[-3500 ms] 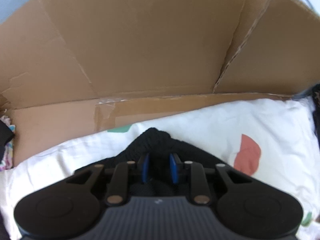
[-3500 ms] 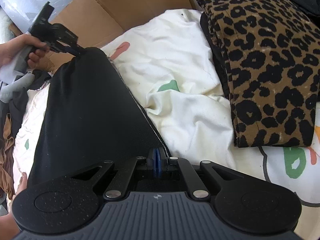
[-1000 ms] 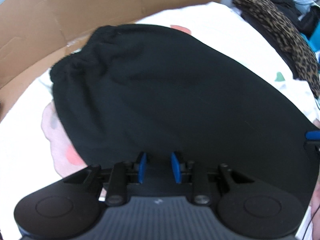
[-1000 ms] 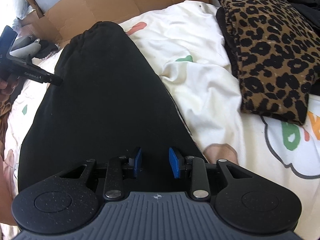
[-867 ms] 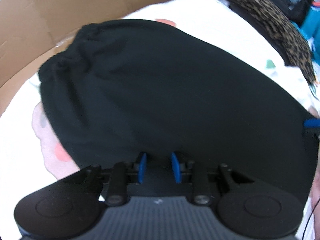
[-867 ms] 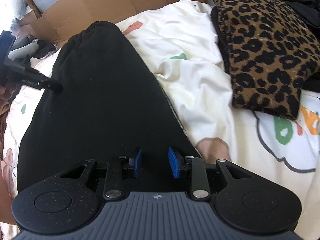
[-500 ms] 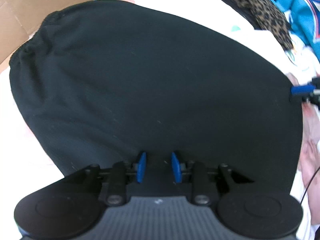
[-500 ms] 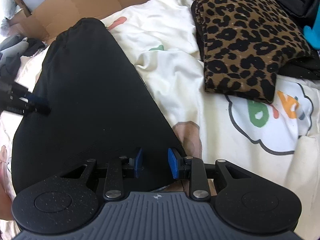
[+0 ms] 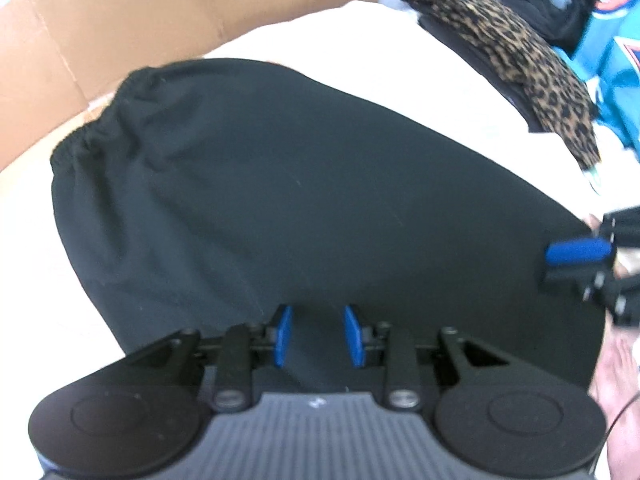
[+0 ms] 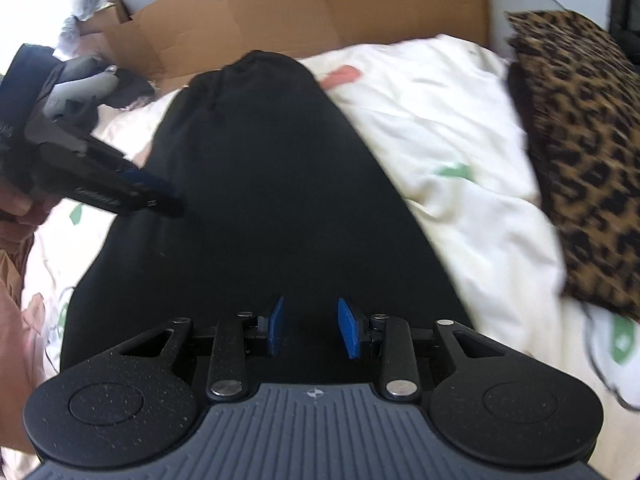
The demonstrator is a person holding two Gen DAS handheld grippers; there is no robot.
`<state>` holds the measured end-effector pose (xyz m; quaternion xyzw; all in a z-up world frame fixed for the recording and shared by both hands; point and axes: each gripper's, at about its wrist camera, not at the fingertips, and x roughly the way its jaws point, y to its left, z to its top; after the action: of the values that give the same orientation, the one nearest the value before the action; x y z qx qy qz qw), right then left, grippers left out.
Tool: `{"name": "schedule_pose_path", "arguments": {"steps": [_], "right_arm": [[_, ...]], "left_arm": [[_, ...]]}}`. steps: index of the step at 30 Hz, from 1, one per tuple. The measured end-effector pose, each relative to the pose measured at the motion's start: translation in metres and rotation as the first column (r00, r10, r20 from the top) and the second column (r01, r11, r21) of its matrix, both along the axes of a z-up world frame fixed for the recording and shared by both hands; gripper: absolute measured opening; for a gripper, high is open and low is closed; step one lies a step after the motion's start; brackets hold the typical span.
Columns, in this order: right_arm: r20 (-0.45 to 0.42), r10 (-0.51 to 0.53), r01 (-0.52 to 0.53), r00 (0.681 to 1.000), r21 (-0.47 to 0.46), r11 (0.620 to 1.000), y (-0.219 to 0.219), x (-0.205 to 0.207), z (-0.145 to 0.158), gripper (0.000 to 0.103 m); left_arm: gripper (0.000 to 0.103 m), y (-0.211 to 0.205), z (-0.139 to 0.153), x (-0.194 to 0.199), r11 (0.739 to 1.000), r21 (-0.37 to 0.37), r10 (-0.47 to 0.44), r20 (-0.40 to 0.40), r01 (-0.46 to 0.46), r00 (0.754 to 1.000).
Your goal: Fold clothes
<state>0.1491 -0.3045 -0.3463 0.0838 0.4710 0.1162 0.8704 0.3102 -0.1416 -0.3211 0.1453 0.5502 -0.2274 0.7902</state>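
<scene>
A white printed bedsheet (image 10: pixel 460 184) carries a smooth black garment (image 9: pixel 304 200), its gathered elastic waistband toward the brown cardboard (image 9: pixel 120 24). A folded leopard-print cloth (image 10: pixel 580 140) lies beside it. The left hand-held gripper (image 9: pixel 319 336) and right hand-held gripper (image 10: pixel 311 326) hover over the garment, blue pads spread.

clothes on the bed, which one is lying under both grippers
The black garment, spread flat under both open grippers. The leopard-print one lies folded off to the right.
</scene>
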Motion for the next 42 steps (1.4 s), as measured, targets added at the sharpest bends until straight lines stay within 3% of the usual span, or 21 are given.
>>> {"name": "schedule_pose_path", "arguments": {"steps": [3,5,12,33,37,42], "right_arm": [[0.021,0.031,-0.031,0.999,-0.009,0.999,0.02,0.012,-0.001,0.037],[0.031,0.037,-0.036,0.999,-0.037,0.999,0.032,0.019,-0.003,0.045],[0.003,0.088,-0.087,0.996,-0.118,0.989,0.051,0.037,-0.021,0.048],[-0.089,0.142,-0.152,0.986,-0.125,0.98,0.015,-0.026,-0.021,0.048],[-0.112,0.109,-0.119,0.988,-0.088,0.989,0.005,-0.033,-0.023,0.048],[-0.121,0.104,-0.114,0.987,-0.076,0.991,-0.003,-0.046,-0.027,0.048]], "left_arm": [[0.036,0.0,-0.003,0.001,0.999,0.027,-0.027,0.015,0.027,1.0],[0.036,0.002,-0.009,-0.001,0.999,0.037,-0.028,0.013,0.027,1.0],[0.041,-0.001,-0.028,-0.008,0.998,0.057,-0.027,0.009,0.027,1.0],[0.044,0.007,-0.027,-0.049,0.998,-0.007,-0.06,-0.103,0.06,0.993],[0.042,0.006,-0.023,-0.053,0.996,-0.004,-0.088,-0.106,0.088,0.99],[0.039,0.019,-0.004,-0.034,0.999,-0.01,-0.043,-0.065,0.043,0.997]]}}
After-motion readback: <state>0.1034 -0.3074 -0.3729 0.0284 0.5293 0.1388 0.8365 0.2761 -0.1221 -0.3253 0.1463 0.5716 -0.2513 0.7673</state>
